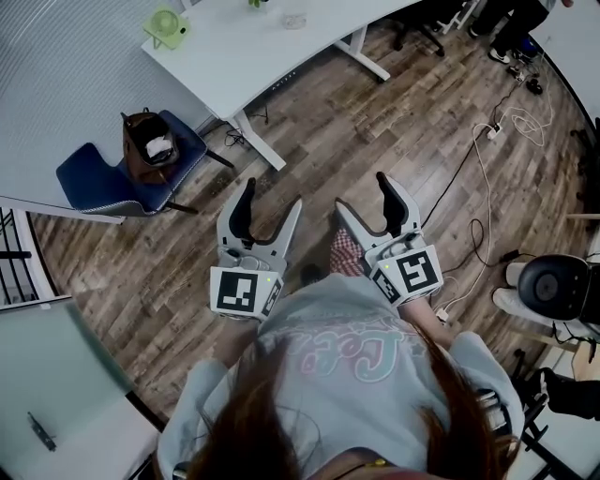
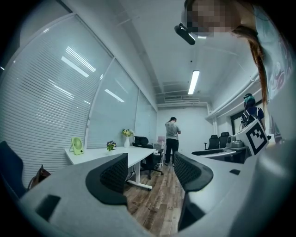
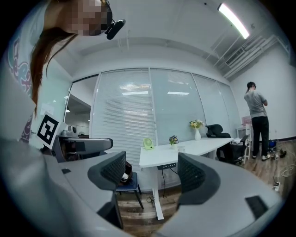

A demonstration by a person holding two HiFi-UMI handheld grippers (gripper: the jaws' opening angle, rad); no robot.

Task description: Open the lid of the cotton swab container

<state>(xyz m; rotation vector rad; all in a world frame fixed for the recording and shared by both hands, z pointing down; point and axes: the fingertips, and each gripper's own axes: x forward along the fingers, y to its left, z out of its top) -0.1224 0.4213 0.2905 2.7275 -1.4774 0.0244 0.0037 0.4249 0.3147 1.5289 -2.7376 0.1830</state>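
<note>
Both grippers hang in the air over the wooden floor, in front of the person's chest. In the head view my left gripper [image 1: 270, 199] is open with nothing between its jaws. My right gripper [image 1: 364, 194] beside it is open and empty too. Ahead stands a white table [image 1: 244, 56] with a small clear container [image 1: 293, 19] on it; I cannot tell whether it is the cotton swab container. The left gripper view shows my left gripper [image 2: 150, 173] pointing down the room past the table [image 2: 138, 155]. In the right gripper view my right gripper [image 3: 150, 173] faces the table [image 3: 185, 150].
A green fan [image 1: 166, 25] stands at the table's left end. A blue chair [image 1: 122, 178] with a brown bag [image 1: 150, 145] is left of the table. Cables [image 1: 487, 187] trail on the floor at the right. A person [image 2: 172, 139] stands far down the room.
</note>
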